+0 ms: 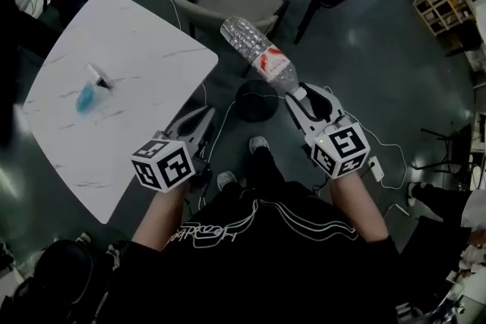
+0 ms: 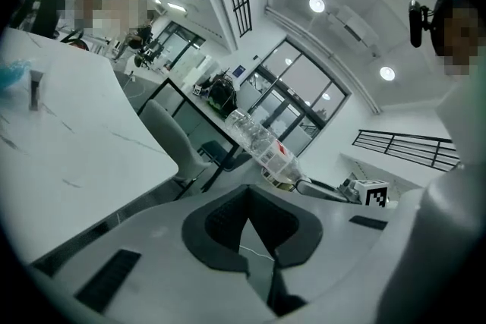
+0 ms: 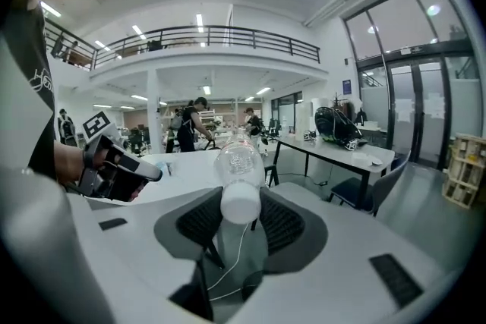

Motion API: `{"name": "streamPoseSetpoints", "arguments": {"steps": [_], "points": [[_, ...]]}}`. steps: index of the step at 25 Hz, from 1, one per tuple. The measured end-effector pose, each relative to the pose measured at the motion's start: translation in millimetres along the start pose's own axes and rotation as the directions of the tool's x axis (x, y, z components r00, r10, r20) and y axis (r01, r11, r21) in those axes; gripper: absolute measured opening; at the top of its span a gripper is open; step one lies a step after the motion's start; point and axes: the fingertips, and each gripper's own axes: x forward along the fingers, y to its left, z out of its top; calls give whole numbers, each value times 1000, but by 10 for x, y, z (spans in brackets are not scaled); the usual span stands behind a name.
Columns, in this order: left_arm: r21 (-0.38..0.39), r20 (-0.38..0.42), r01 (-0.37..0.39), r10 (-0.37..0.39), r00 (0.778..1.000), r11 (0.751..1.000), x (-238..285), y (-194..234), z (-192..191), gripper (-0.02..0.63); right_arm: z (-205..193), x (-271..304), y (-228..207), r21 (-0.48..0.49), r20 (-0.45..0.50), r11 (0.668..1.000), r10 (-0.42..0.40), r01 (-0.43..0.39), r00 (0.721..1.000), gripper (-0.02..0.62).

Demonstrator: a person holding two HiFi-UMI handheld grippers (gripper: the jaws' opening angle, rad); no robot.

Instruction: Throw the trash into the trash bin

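The right gripper [image 1: 302, 96] is gripping a plastic bottle [image 1: 257, 51] by its cap end, jaws half apart around it, holding it out toward the dark bin [image 1: 254, 106] on the floor, probably for dropping; the left gripper [image 1: 203, 120] is hanging closed, empty

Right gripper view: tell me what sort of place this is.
Probably an open-plan office or lab workspace: a railed mezzanine runs overhead, a long desk stands with a chair beside it, and tall glass doors line one wall.

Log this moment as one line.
right gripper: shut on plastic bottle, cap end | left gripper: shut, empty | dark round bin: on floor
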Motion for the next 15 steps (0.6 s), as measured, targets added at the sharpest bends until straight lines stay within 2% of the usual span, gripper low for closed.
{"name": "streamPoseSetpoints", "arguments": {"steps": [8, 15], "points": [[-24, -113, -17, 14, 993, 1000, 827, 24, -285, 5, -491, 48, -681, 87, -55, 996, 2, 2, 999, 174], [-123, -214, -123, 95, 972, 985, 1332, 533, -976, 5, -1333, 284, -994, 156, -178, 987, 58, -30, 982, 175]]}}
